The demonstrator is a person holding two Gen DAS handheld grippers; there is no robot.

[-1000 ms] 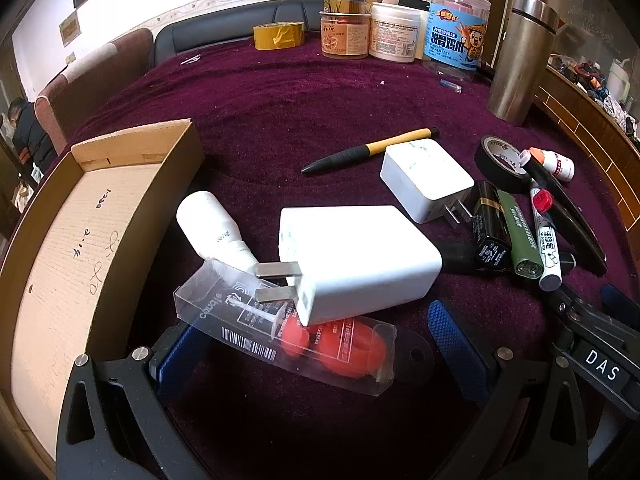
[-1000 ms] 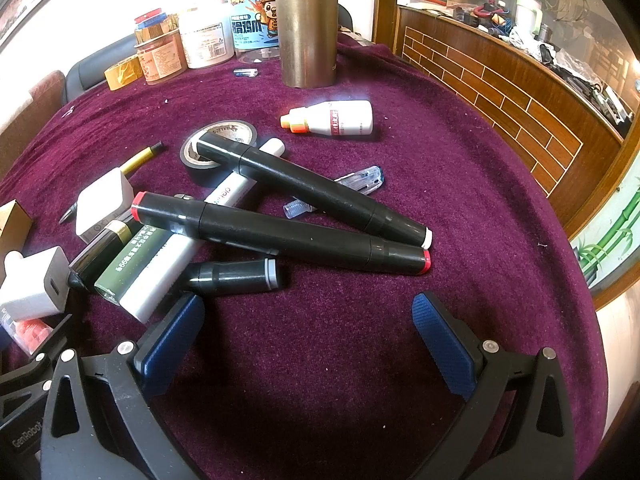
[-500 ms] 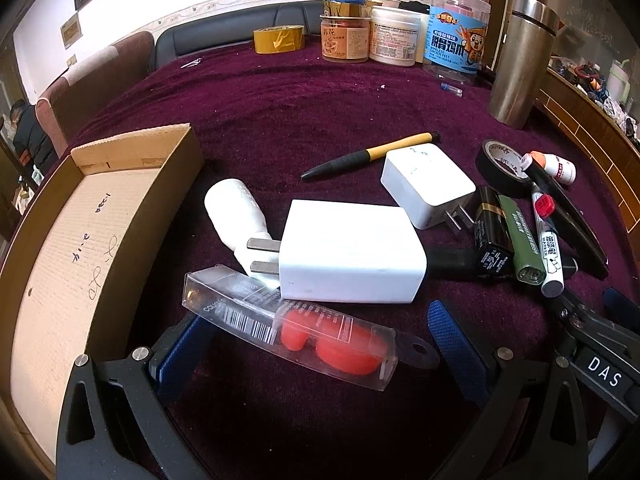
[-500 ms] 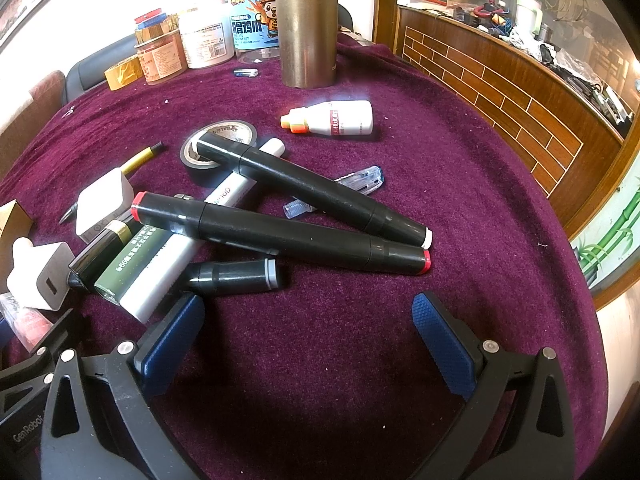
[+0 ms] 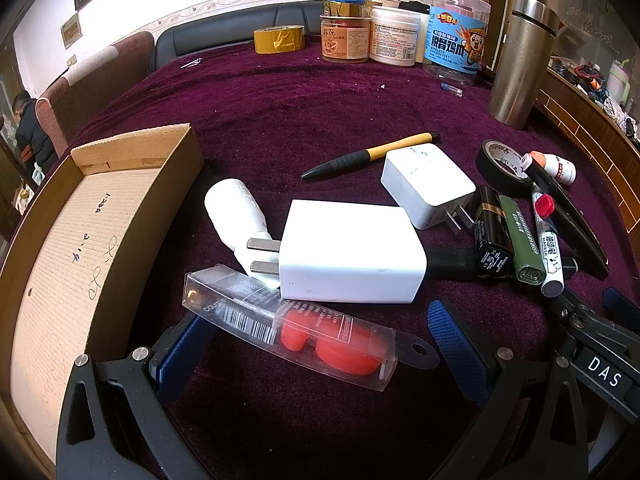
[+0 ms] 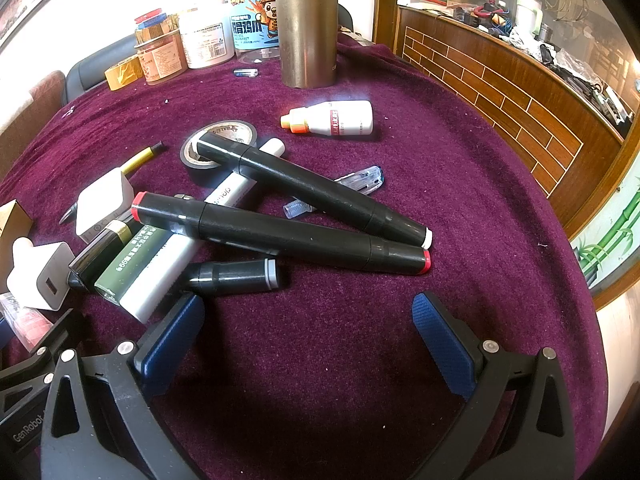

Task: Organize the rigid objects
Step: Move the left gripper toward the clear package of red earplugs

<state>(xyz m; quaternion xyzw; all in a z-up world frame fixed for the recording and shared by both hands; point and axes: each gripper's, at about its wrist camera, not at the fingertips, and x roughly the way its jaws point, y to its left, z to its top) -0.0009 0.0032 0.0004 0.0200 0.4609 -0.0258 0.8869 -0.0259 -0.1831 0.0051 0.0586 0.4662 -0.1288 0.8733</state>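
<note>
The cardboard tray (image 5: 100,240) runs off the left edge of the left wrist view. Beside it, the large white charger (image 5: 352,256) covers one end of the clear package (image 5: 288,320) and of a black marker (image 5: 452,262). Print on the package is too small to read.

In the right wrist view, the steel flask (image 6: 306,20) is cut off at the top.

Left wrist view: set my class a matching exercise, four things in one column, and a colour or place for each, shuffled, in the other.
Things
1. Big charger
2. Pen
3. Flask
4. Box

Descriptions
A. Standing upright, metal
B. White, prongs pointing left
C. Brown cardboard, at the left
D. Black and yellow, lying flat

Pairs: 1-B, 2-D, 3-A, 4-C
</note>
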